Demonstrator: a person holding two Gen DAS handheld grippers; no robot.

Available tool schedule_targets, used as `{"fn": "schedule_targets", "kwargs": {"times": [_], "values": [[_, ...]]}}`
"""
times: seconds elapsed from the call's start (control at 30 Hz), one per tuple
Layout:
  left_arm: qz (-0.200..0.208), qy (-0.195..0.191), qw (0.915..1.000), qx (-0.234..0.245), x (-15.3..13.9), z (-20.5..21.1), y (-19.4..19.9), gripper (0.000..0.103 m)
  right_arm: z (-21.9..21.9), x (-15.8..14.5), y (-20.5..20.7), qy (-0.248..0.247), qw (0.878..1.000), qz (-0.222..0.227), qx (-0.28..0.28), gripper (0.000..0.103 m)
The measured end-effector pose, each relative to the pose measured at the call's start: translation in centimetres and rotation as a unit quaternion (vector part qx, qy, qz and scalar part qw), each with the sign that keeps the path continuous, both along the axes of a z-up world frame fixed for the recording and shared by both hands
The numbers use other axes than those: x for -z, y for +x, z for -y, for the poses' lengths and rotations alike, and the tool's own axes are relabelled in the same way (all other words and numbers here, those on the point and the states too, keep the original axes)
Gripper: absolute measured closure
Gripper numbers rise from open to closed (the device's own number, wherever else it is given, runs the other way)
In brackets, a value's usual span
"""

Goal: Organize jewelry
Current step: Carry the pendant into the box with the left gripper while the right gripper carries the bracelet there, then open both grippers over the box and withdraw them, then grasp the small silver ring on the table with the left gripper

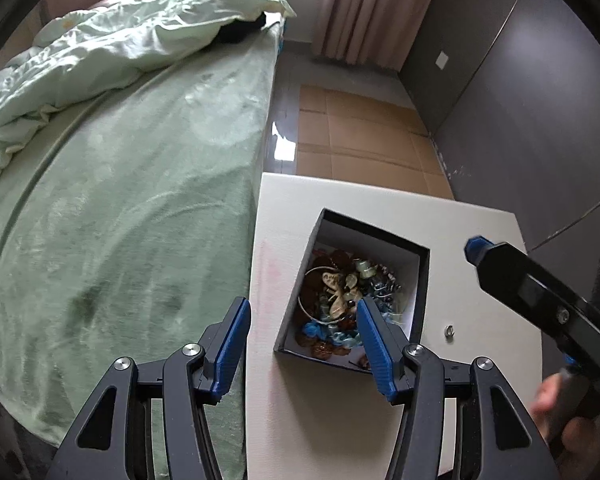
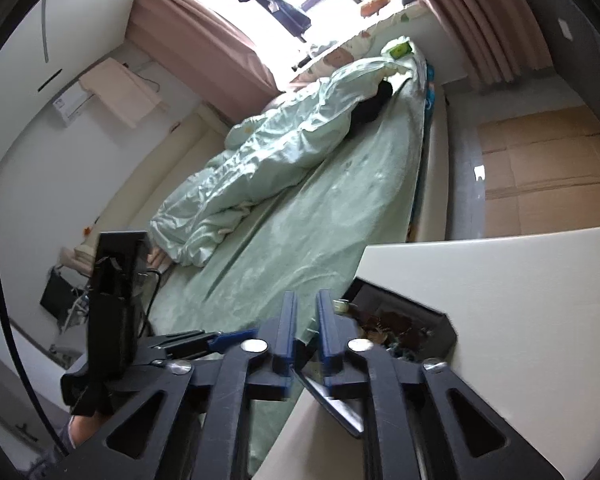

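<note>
Hanging above the near left corner of a dark box [image 1: 418, 280], the left gripper [image 1: 302, 312] has its 2 blue pads spread wide with nothing between them; one pad is over the bed edge, the other over the box's near end. The box, lid off, sits on a white table [image 1: 460, 216] just beside a bed [image 1: 140, 220] with a green sheet and a rumpled pale quilt [image 1: 112, 52]. Inside the box lies the jewelry [image 1: 340, 300]: a tangled heap of brown, blue and cream pieces with a silver bangle looped through it. 1 small silver ring [image 1: 448, 330] lies on the table just right of the box. The right gripper [image 2: 303, 320] reaches in from the right; its own camera shows the pads a narrow gap apart and empty, aimed past the box's near corner [image 2: 444, 320] toward the bed. A blurred hand [image 1: 560, 412] holds its handle. Cardboard [image 1: 360, 136] covers the floor beyond the table.
</note>
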State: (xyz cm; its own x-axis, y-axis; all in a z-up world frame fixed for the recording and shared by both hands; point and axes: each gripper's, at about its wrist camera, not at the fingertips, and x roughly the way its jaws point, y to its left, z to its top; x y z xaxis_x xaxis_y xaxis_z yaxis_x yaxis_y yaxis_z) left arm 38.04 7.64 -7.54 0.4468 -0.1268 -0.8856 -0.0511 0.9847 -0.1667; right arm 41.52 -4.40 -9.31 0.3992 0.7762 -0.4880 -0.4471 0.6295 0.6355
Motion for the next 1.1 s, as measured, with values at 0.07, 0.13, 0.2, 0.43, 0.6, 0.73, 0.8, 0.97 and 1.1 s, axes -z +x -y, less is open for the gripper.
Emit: {"fn": "schedule_targets", "kwargs": {"times": [0.07,0.13,0.2,0.43,0.6,0.73,0.8,0.97,1.1], "values": [[0.009,-0.005,0.9999,0.003,-0.3,-0.1,-0.3,0.047,0.3,0.1,-0.2,-0.012,1.0,0.008,0.019,0.028],[0.027,-0.006,0.9996,0.004,-0.7,0.0,-0.7,0.047,1.0,0.2,-0.2,-0.016,1.0,0.004,0.026,0.028],[0.051,-0.004,0.9987,0.007,-0.9,0.3,-1.2,0.047,2.0,0.1,-0.2,-0.018,0.999,0.003,0.04,0.028],[0.081,-0.017,0.9962,0.028,-0.6,2.4,-2.2,0.047,6.9,-1.1,-2.4,-0.057,0.991,0.047,0.113,0.028],[0.111,-0.019,0.9926,0.045,-1.2,4.5,-2.8,0.047,10.3,-1.7,-4.2,-0.099,0.977,0.079,0.171,0.024],[0.118,-0.031,0.9903,0.067,-1.3,6.4,-3.1,0.046,12.2,-1.3,-4.9,-0.126,0.971,0.074,0.19,0.02],[0.123,-0.035,0.9884,0.082,-1.3,7.6,-3.3,0.039,13.2,-1.1,-5.2,-0.138,0.969,0.07,0.194,0.02],[0.129,-0.046,0.9854,0.101,-1.3,9.7,-3.3,0.015,16.2,-0.8,-6.0,-0.161,0.961,0.055,0.219,0.007],[0.12,-0.046,0.9845,0.119,-0.8,11.5,-3.0,0.013,18.5,-0.8,-6.7,-0.147,0.962,0.041,0.228,0.0]]}}
